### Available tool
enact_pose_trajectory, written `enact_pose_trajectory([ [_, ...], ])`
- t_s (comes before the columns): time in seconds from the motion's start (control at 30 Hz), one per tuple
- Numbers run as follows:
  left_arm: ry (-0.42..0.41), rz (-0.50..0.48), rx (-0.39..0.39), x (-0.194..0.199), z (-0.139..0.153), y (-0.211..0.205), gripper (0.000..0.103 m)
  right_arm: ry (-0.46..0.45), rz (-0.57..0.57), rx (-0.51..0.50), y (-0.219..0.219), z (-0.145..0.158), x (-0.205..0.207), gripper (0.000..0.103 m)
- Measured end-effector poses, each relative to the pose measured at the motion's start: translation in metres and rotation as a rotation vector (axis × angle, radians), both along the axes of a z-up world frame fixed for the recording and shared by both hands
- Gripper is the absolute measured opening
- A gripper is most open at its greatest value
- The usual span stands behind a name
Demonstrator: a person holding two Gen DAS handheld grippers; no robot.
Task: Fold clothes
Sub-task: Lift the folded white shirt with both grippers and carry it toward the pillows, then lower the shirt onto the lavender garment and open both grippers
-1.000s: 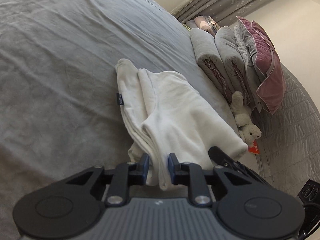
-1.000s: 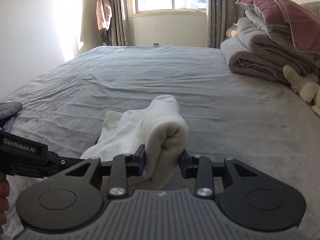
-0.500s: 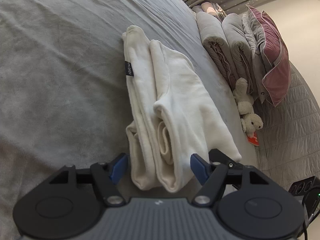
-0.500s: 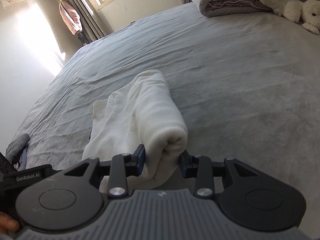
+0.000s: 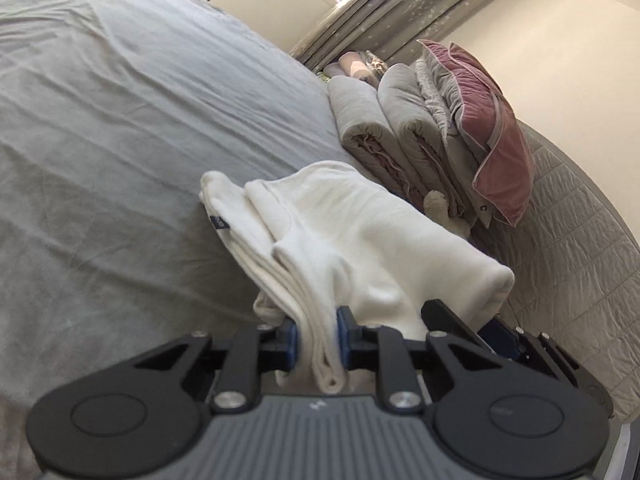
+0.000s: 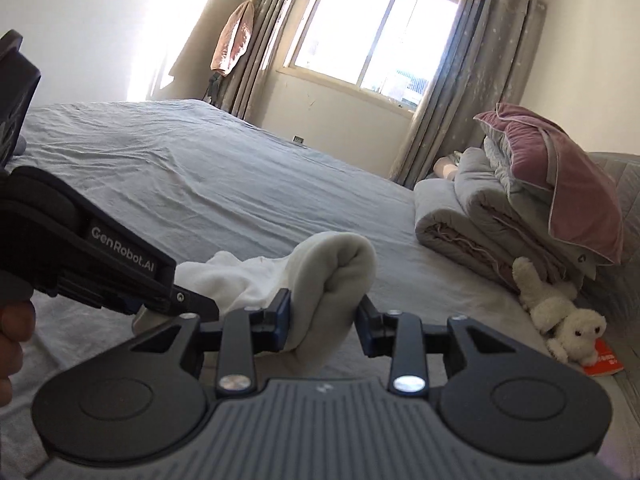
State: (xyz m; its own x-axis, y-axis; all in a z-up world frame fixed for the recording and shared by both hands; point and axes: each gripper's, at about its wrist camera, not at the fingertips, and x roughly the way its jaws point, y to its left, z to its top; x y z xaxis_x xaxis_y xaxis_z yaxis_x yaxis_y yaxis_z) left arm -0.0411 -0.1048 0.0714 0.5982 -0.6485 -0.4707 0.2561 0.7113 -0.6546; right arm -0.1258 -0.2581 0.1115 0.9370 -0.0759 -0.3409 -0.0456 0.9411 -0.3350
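Note:
A folded white garment [image 5: 360,240] with a small dark label is lifted off the grey bed [image 5: 120,140]. My left gripper [image 5: 318,338] is shut on its near folded edge, the cloth pinched between the blue pads. In the right wrist view the same garment [image 6: 336,272] shows as a thick rolled fold, and my right gripper [image 6: 322,320] is shut on it. The left gripper's body [image 6: 100,264] reaches in from the left of that view, with a hand behind it.
Folded grey quilts [image 6: 472,224] and a pink pillow [image 6: 568,184] are stacked at the head of the bed, with a white plush toy [image 6: 560,312] and an orange card beside them. A window [image 6: 372,36] with curtains is behind. The grey sheet spreads wide to the left.
My left gripper, open around the garment half a second ago, has shut on its edge. Both grippers have lifted the garment, and the views have tilted up toward the room.

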Motion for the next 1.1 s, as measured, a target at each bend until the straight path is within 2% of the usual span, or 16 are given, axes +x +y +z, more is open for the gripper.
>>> enact_pose_trajectory([
  [0.1, -0.066, -0.050, 0.001, -0.003, 0.017, -0.034, 0.018, -0.039, -0.044, 0.046, -0.045, 0.019, -0.010, 0.036],
  [0.27, -0.137, -0.179, 0.027, -0.009, 0.040, -0.142, 0.018, -0.090, -0.150, 0.190, -0.156, 0.042, -0.023, 0.035],
  [0.37, -0.113, -0.230, 0.044, 0.002, 0.051, -0.213, 0.018, -0.086, -0.183, 0.249, -0.234, 0.054, -0.013, 0.035],
  [0.47, -0.145, -0.271, 0.052, -0.004, 0.061, -0.268, 0.017, -0.078, -0.206, 0.306, -0.313, 0.067, 0.000, 0.034],
  [0.6, -0.188, -0.326, 0.063, -0.012, 0.074, -0.342, 0.017, -0.172, -0.273, 0.370, -0.375, 0.069, -0.043, 0.034],
  [0.67, -0.205, -0.379, 0.078, -0.030, 0.069, -0.373, 0.017, -0.202, -0.326, 0.443, -0.395, 0.052, -0.076, 0.034],
  [0.73, -0.165, -0.456, 0.105, -0.054, 0.045, -0.396, 0.017, -0.190, -0.401, 0.518, -0.417, 0.025, -0.114, 0.034],
  [0.83, -0.050, -0.570, 0.205, -0.088, -0.007, -0.427, 0.017, -0.081, -0.493, 0.616, -0.431, -0.025, -0.157, 0.034],
  [0.9, -0.018, -0.583, 0.283, -0.105, -0.035, -0.433, 0.017, 0.003, -0.529, 0.655, -0.434, -0.058, -0.172, 0.034],
  [0.93, -0.019, -0.588, 0.275, -0.109, -0.039, -0.430, 0.017, 0.016, -0.553, 0.679, -0.435, -0.069, -0.178, 0.037],
  [1.0, -0.019, -0.596, 0.261, -0.115, -0.047, -0.425, 0.019, -0.014, -0.598, 0.761, -0.440, -0.076, -0.190, 0.045],
  [1.1, 0.021, -0.580, 0.256, -0.109, -0.043, -0.413, 0.022, -0.054, -0.636, 0.784, -0.436, -0.068, -0.199, 0.050],
])
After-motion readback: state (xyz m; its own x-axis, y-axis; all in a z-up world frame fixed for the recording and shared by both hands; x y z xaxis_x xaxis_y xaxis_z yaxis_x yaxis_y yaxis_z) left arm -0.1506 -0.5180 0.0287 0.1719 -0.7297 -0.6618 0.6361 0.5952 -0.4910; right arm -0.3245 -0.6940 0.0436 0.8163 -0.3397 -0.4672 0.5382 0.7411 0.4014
